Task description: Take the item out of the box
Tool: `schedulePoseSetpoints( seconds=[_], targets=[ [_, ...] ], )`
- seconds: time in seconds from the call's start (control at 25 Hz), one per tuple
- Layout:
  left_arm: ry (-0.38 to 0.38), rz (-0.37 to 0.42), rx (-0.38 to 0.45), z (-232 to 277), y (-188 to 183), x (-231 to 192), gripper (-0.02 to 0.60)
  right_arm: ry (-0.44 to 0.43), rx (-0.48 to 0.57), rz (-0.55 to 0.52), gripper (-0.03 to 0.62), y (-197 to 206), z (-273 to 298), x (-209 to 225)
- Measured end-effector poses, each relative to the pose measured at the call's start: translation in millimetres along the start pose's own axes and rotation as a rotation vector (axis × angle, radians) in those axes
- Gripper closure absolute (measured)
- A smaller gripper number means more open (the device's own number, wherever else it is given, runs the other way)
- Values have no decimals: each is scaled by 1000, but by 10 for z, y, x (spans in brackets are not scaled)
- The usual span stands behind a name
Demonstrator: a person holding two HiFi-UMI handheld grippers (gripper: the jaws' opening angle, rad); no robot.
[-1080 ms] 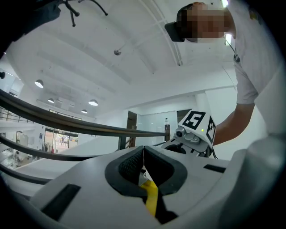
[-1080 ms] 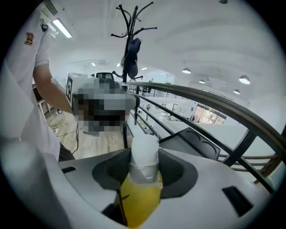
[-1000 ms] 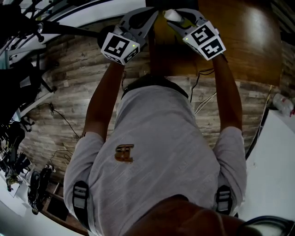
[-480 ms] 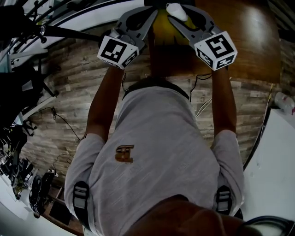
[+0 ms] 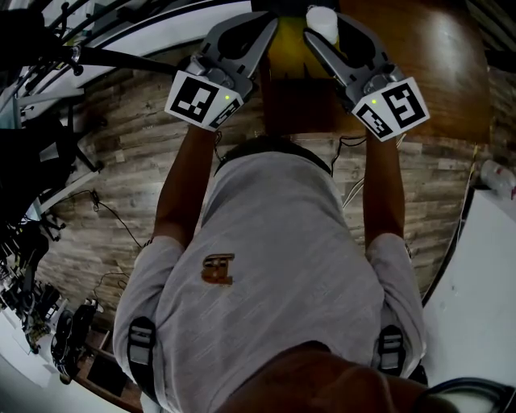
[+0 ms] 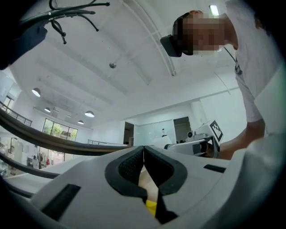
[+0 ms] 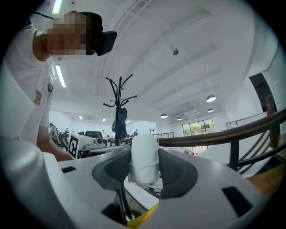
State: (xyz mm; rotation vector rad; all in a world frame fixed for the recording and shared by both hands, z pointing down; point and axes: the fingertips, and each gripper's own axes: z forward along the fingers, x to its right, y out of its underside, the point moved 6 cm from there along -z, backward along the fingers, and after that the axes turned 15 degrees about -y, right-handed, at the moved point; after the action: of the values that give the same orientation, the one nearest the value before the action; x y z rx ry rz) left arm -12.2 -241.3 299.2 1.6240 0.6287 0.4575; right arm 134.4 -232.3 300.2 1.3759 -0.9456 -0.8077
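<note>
In the head view both grippers are held out in front of the person, near the top edge. My right gripper (image 5: 326,24) (image 7: 144,152) is shut on a white, wrapped cylinder-shaped item (image 5: 322,16) (image 7: 144,167) that stands upright between its pads. A yellow box (image 5: 289,52) sits between and below the two grippers; a strip of it shows under the right jaws (image 7: 143,214). My left gripper (image 5: 258,28) (image 6: 144,152) is beside the box with its pads touching. A tan strip and a bit of yellow show low in its gap; whether it pinches anything I cannot tell.
A brown wooden table (image 5: 435,64) lies under the grippers, with plank flooring (image 5: 121,137) and loose cables (image 5: 355,173) below it. A white desk (image 5: 484,266) is at the right. A coat stand (image 7: 118,103) rises beyond the right gripper.
Both grippers have risen. The right one has turned, its marker cube swinging right, and has carried the white item up to the frame's top. More of the yellow box shows between the grippers.
</note>
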Motion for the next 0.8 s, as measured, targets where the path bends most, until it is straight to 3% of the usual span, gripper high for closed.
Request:
schedulePoseSetpoints(
  seconds=[0.48, 0.8],
  targets=[
    [11, 6, 32, -71, -151, 49, 561, 19, 95, -15, 396, -114, -69, -143],
    [21, 9, 36, -91, -148, 149, 561, 29, 103, -26, 398, -88, -131, -227]
  ],
)
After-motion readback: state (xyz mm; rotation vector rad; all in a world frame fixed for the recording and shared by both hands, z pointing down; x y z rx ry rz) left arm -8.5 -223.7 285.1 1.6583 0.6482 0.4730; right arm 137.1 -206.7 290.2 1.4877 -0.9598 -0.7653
